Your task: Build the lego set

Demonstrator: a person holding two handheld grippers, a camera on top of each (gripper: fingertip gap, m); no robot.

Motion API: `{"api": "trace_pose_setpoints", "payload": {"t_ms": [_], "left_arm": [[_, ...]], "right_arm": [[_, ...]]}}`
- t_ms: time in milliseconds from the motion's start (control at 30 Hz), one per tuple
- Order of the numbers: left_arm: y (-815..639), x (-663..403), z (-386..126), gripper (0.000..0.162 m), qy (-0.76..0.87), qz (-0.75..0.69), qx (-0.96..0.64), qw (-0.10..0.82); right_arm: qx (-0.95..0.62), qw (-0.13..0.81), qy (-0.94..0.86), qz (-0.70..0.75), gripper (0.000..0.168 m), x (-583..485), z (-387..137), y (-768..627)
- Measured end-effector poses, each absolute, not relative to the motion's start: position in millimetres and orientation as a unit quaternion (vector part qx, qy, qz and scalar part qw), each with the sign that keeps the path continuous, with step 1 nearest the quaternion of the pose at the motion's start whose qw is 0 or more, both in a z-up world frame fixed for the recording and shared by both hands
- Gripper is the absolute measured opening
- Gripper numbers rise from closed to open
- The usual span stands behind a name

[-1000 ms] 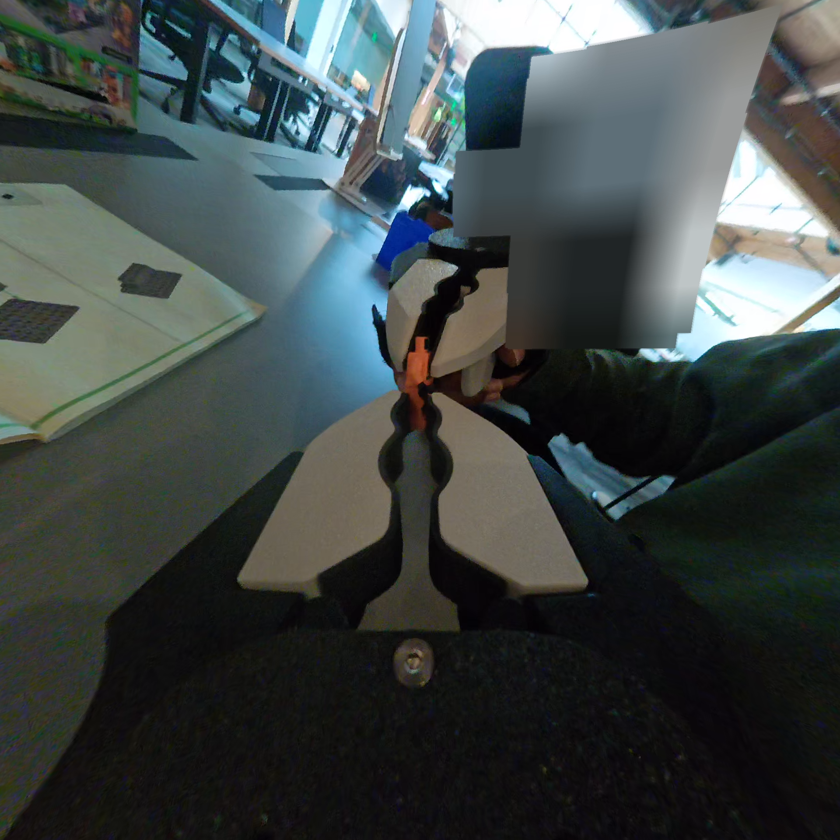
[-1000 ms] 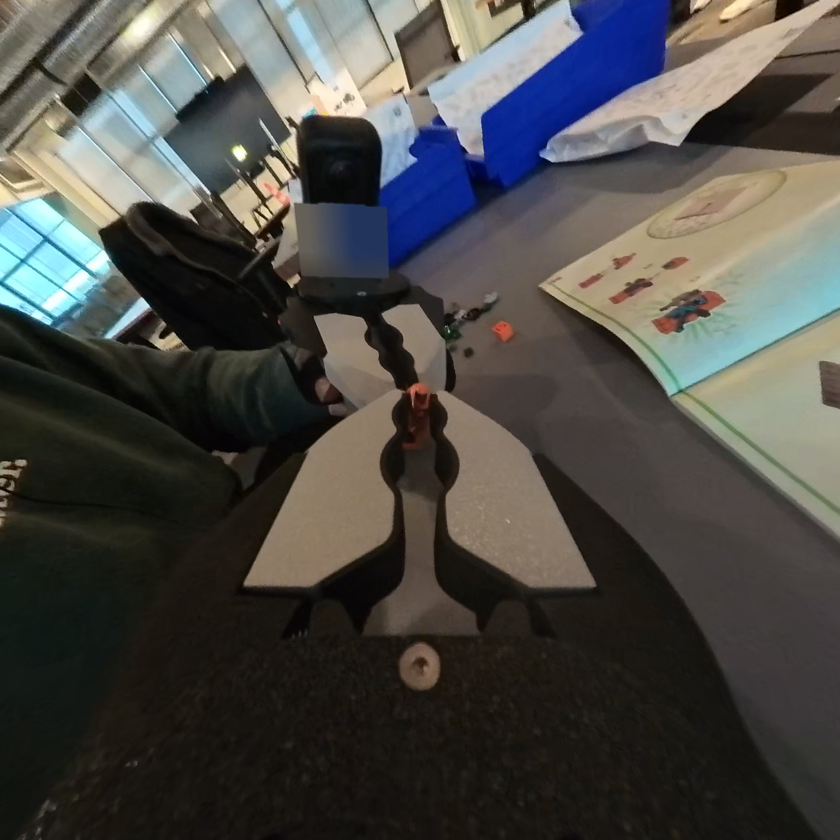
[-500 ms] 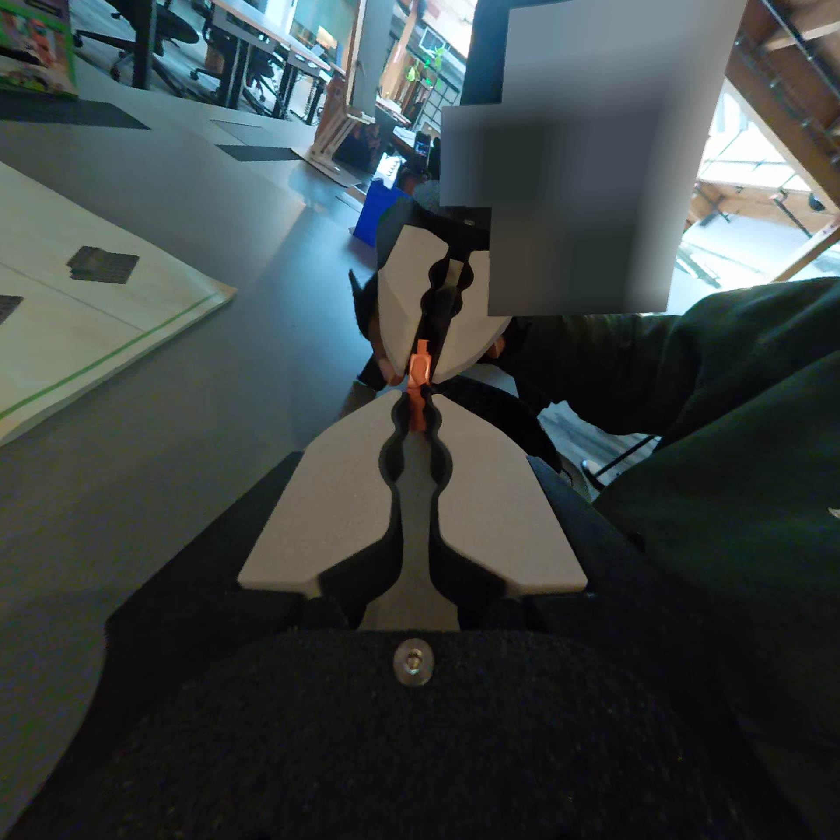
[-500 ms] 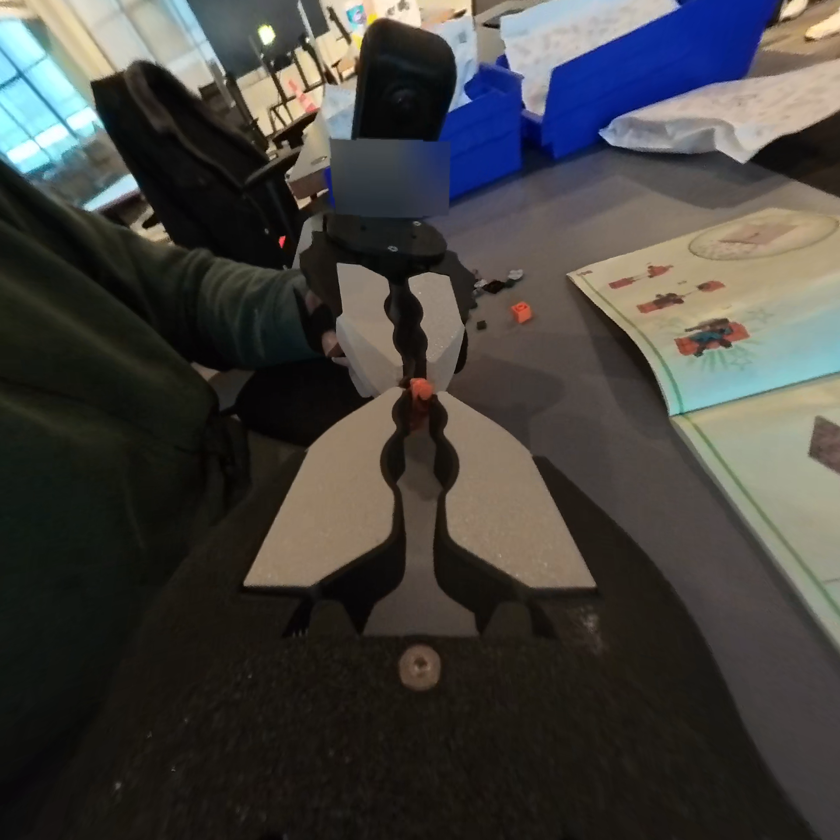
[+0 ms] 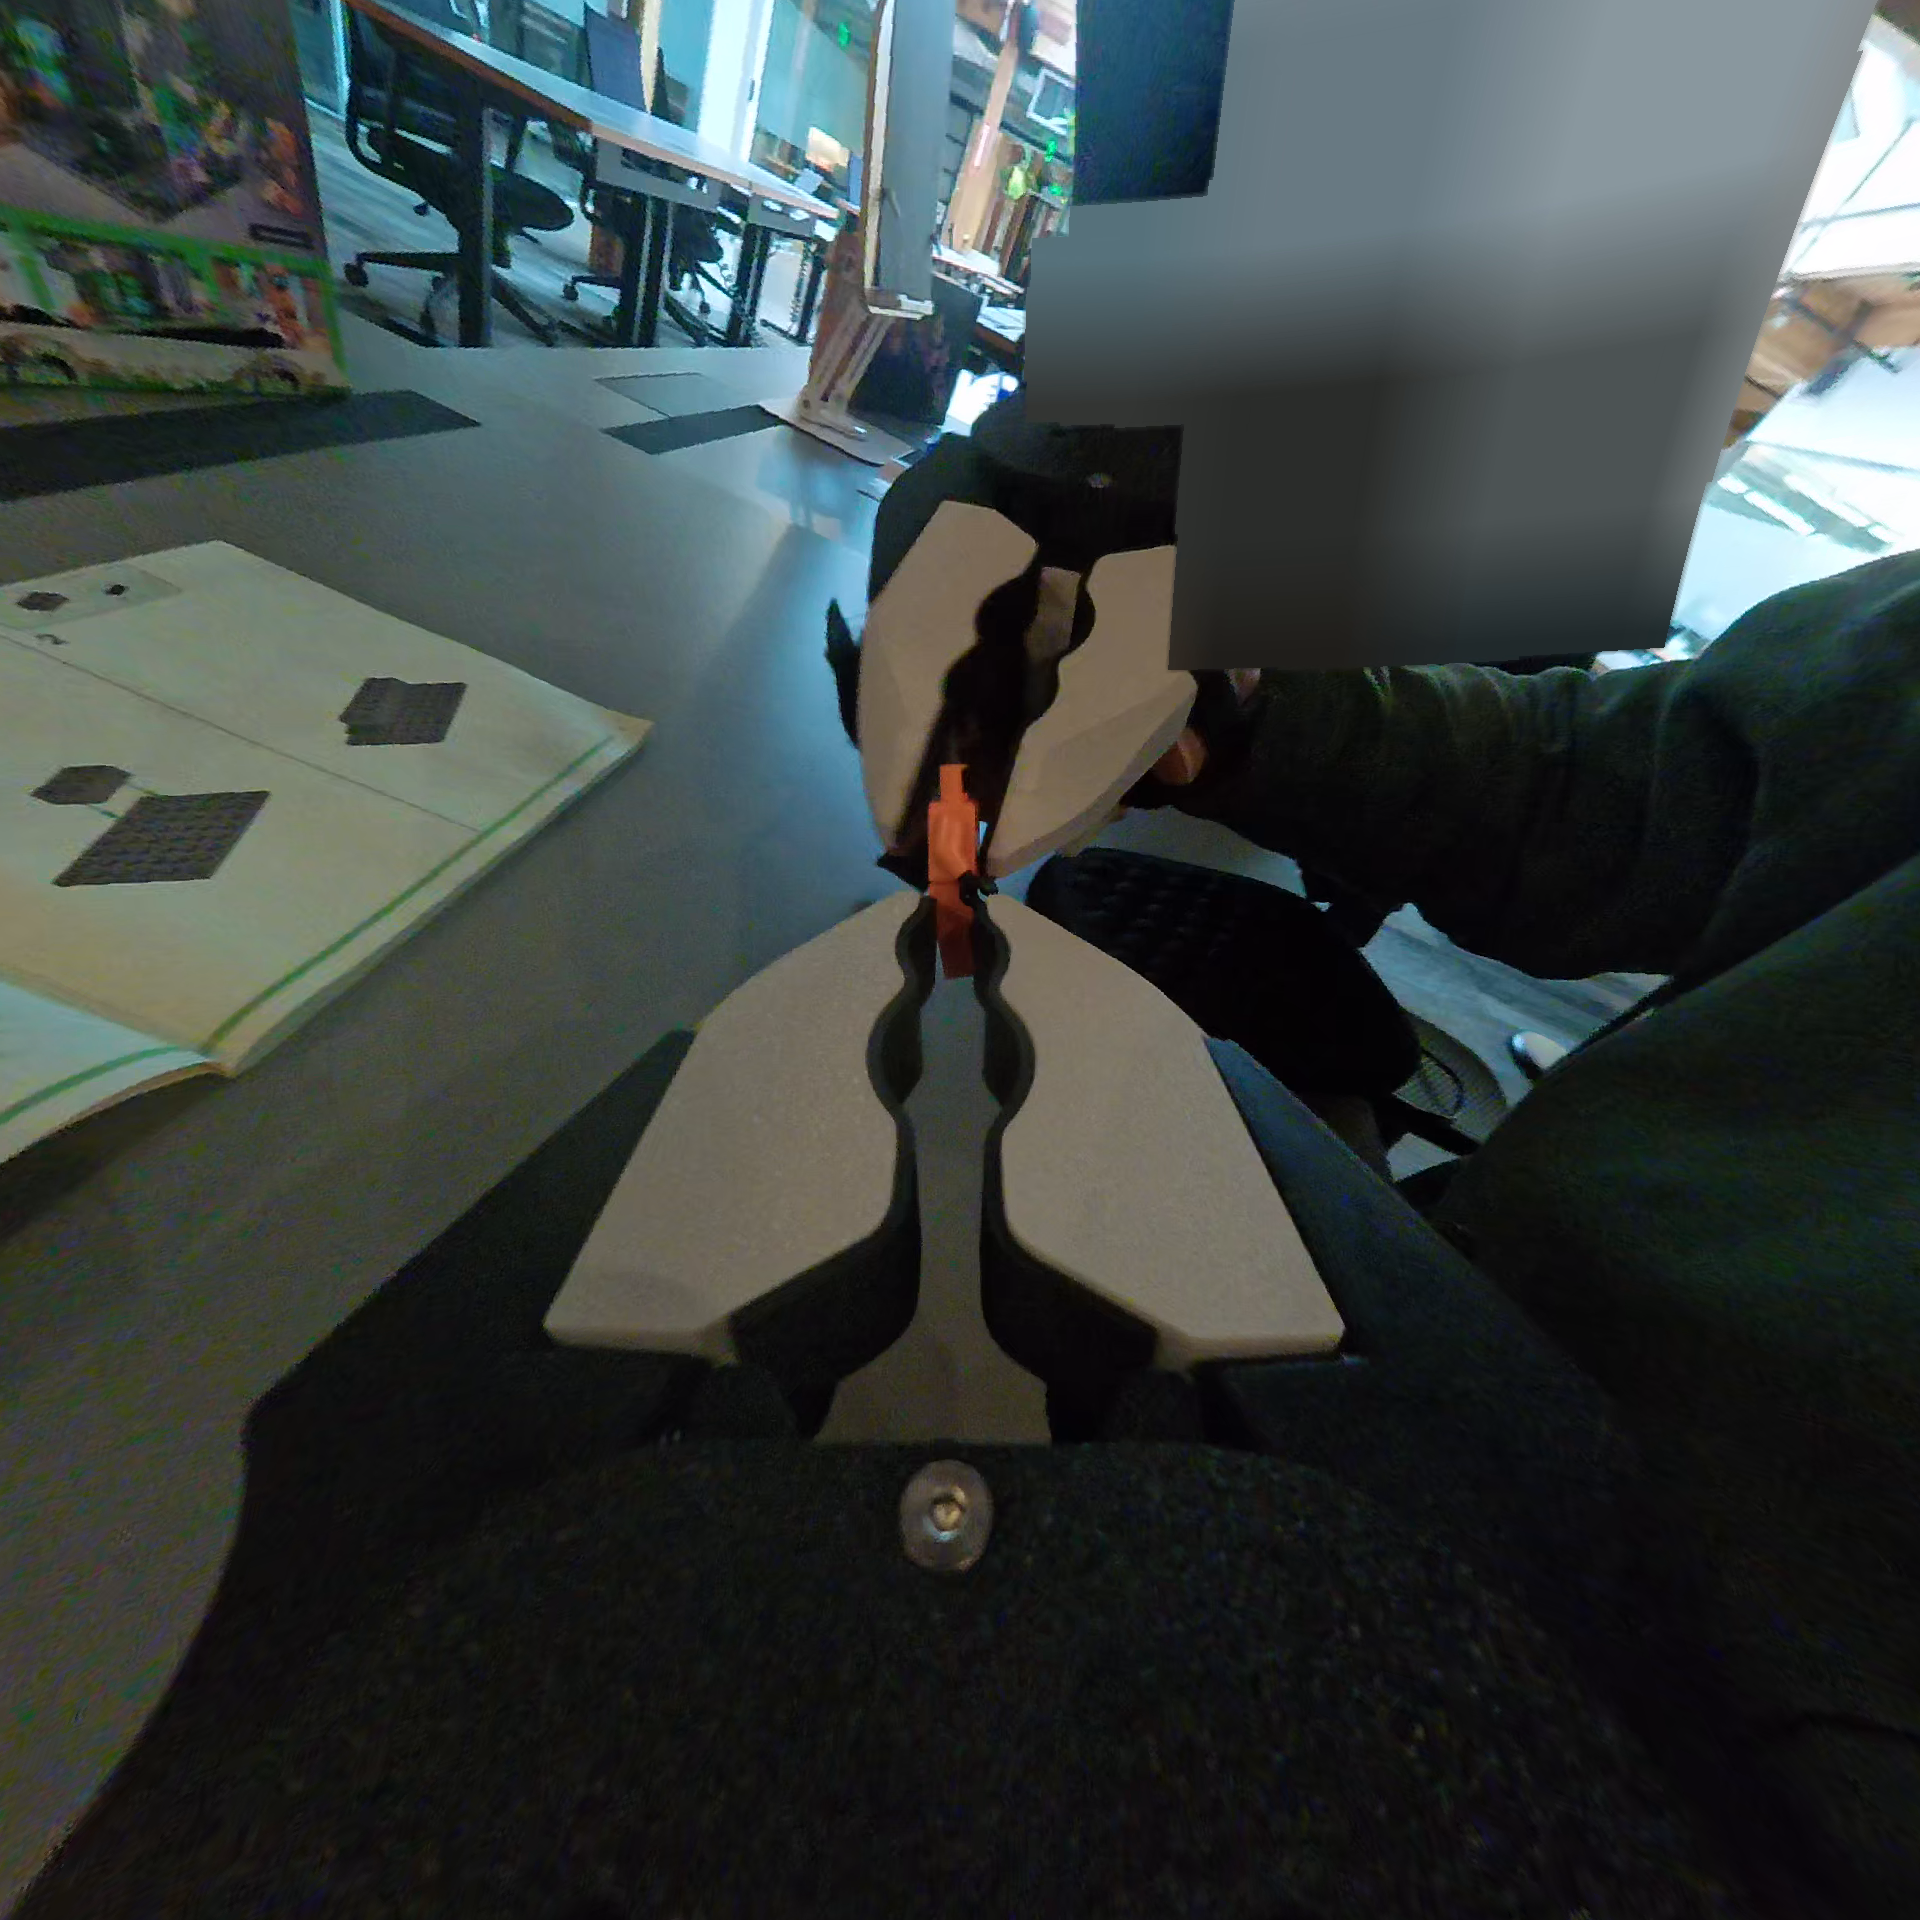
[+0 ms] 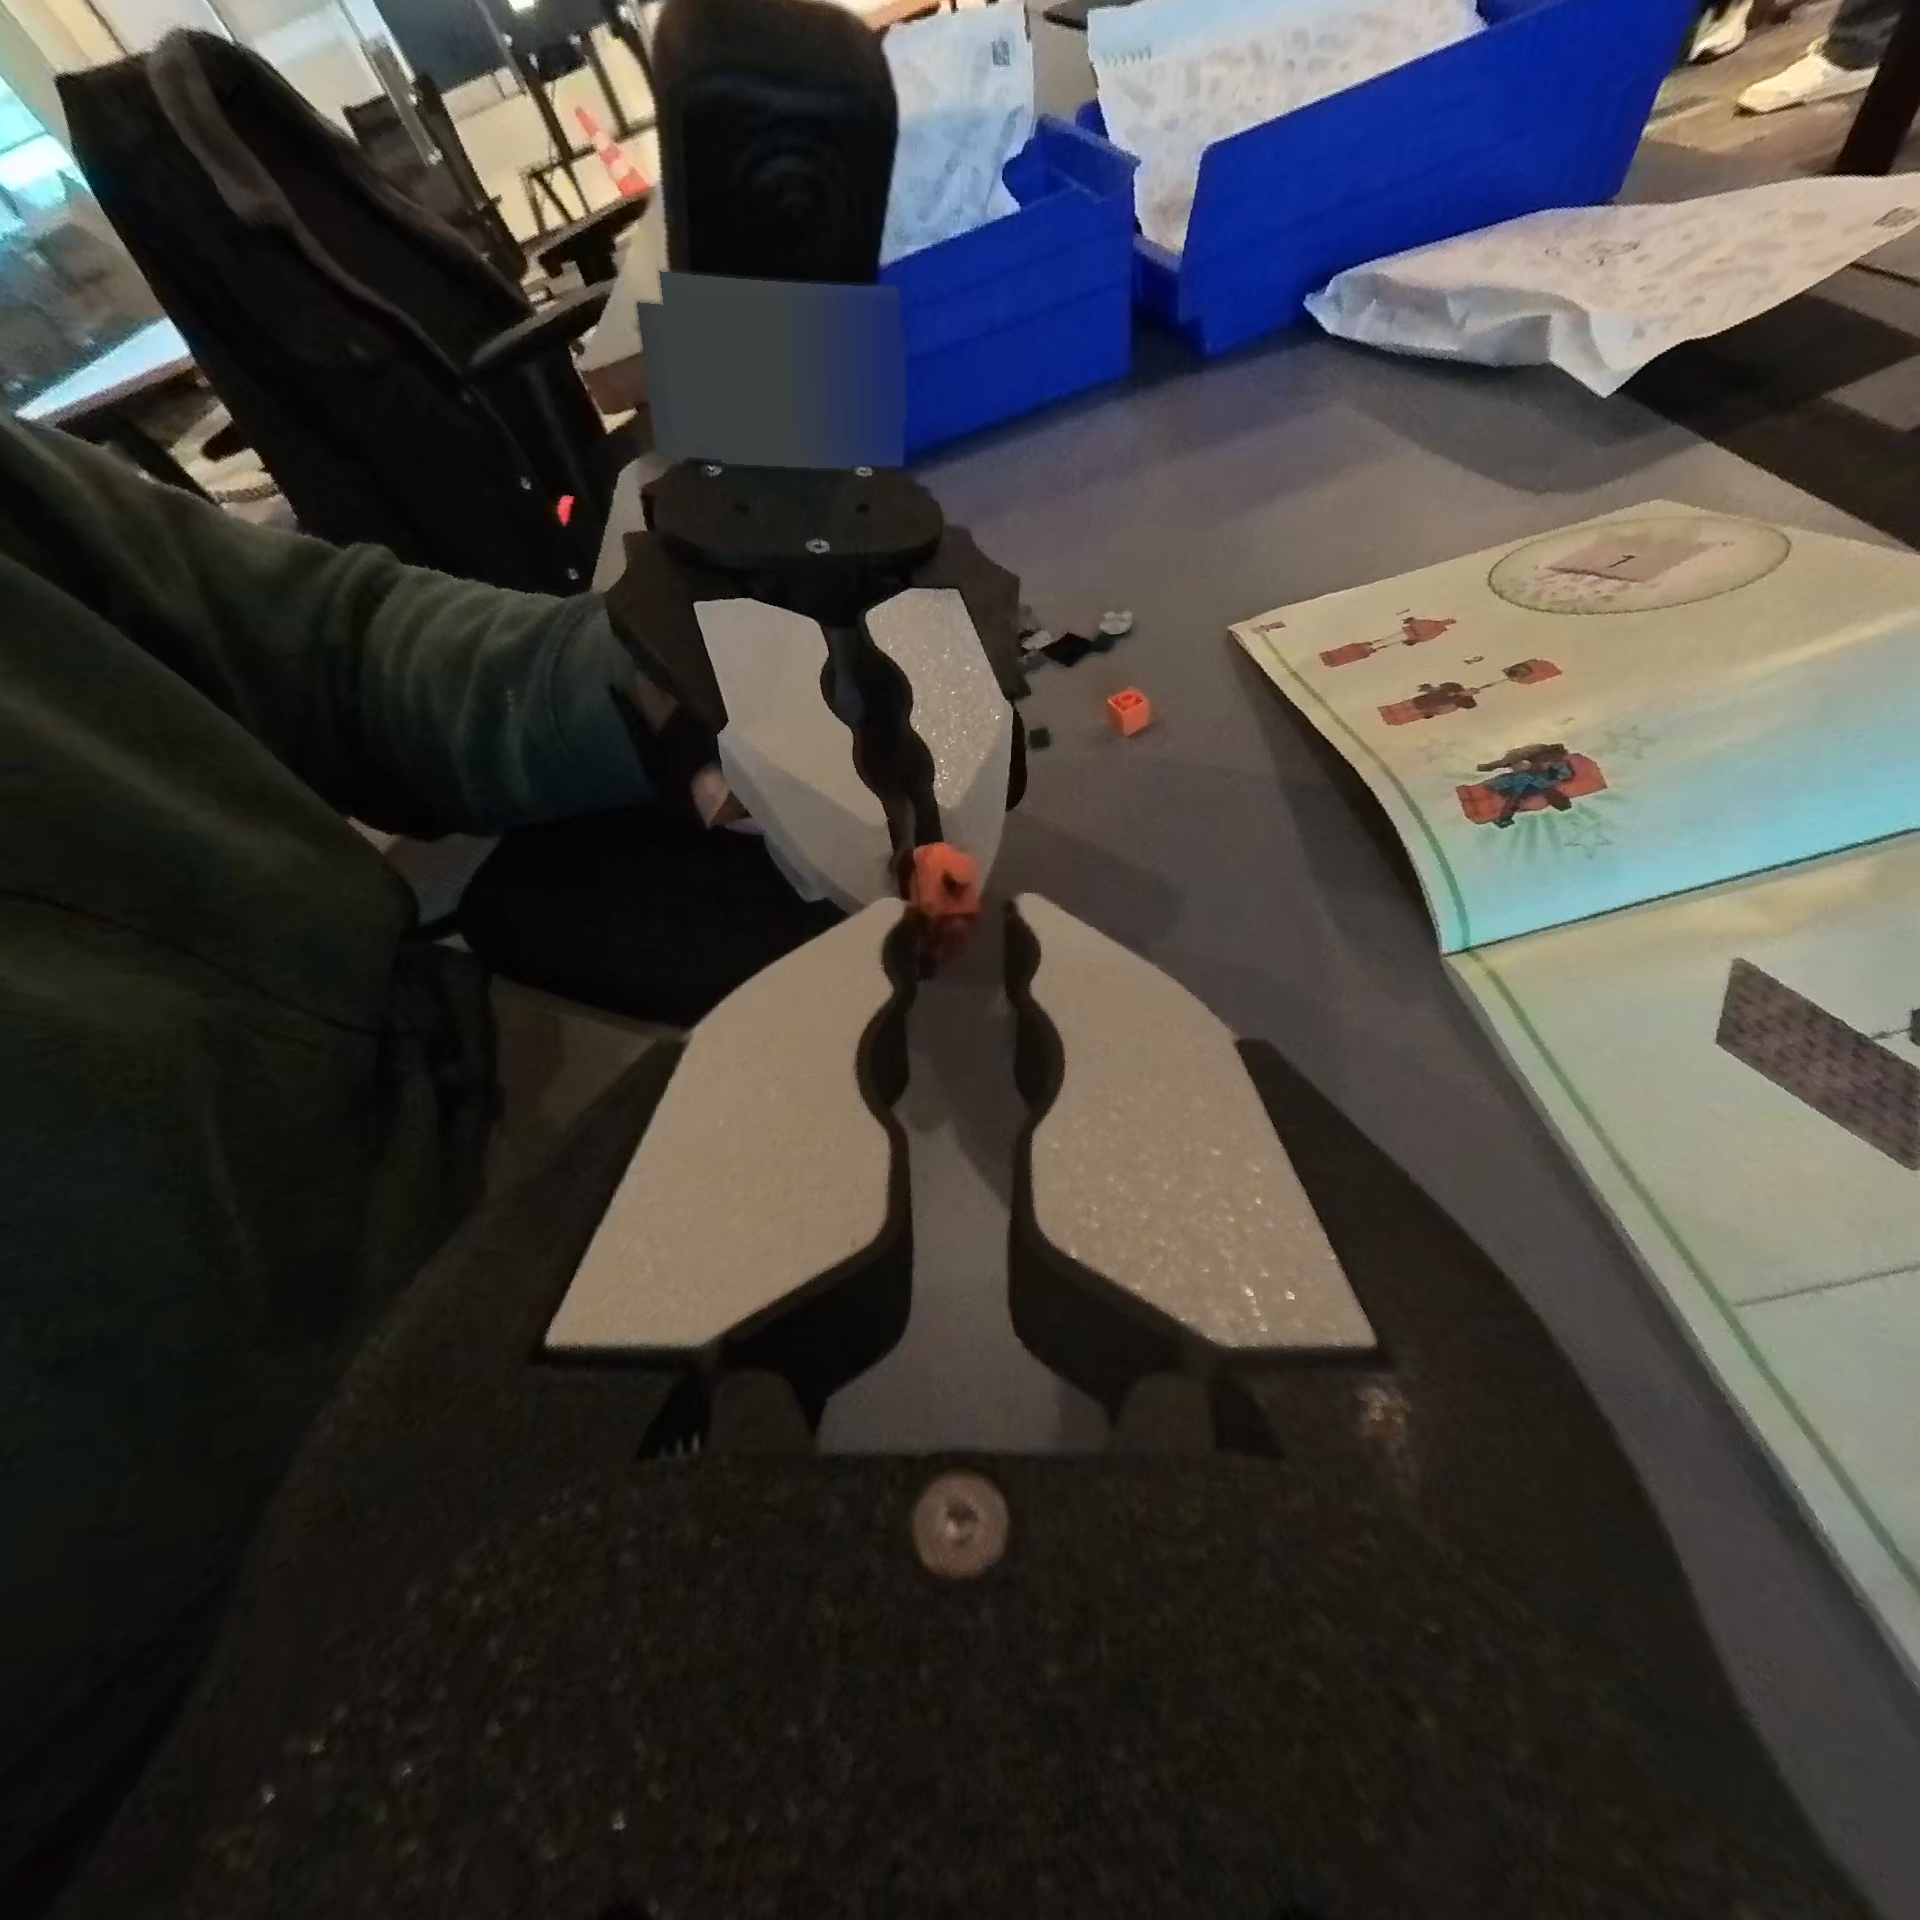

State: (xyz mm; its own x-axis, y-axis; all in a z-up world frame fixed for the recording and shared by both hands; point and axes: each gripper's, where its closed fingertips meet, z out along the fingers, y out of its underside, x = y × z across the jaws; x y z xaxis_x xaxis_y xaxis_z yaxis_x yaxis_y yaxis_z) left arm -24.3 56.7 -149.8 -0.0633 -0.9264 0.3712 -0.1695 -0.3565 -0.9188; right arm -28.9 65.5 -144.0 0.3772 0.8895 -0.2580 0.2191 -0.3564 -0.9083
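Two grippers meet tip to tip above the grey table (image 6: 1299, 499), the left gripper (image 5: 951, 920) clamped on a small orange lego piece (image 5: 948, 831), the right gripper's (image 6: 961, 920) tips parted around it, instruction booklet (image 6: 1662, 831) alongside.

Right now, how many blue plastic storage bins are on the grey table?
2: one blue plastic bin behind the left gripper, the second just right of it. More may be hidden.
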Motion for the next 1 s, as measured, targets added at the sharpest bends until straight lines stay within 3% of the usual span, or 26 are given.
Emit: {"api": "trace_pose_setpoints", "payload": {"t_ms": [233, 267, 333, 500, 1000], "left_arm": [[65.1, -26.6, -154.8, 0.010, 0.471, -0.532, -0.603, 0.363], [68.5, -27.9, -157.6, 0.025, 0.477, -0.517, -0.607, 0.370], [80.0, -33.3, -167.6, 0.037, 0.488, -0.469, -0.628, 0.383], [104.1, -48.0, -188.3, 0.029, 0.494, -0.363, -0.674, 0.413], [109.0, -52.7, -208.1, 0.024, 0.509, -0.313, -0.692, 0.405]], "right_arm": [[-0.715, 0.419, -0.408, 0.382, 0.008, -33.9, -146.7, 71.5], [-0.717, 0.423, -0.412, 0.369, 0.008, -33.4, -146.8, 75.0], [-0.730, 0.423, -0.422, 0.332, 0.008, -28.2, -148.5, 84.1], [-0.754, 0.408, -0.465, 0.220, 0.008, -6.6, -177.4, 120.2], [-0.772, 0.350, -0.484, 0.217, 0.009, -7.4, -236.4, 133.7]]}}
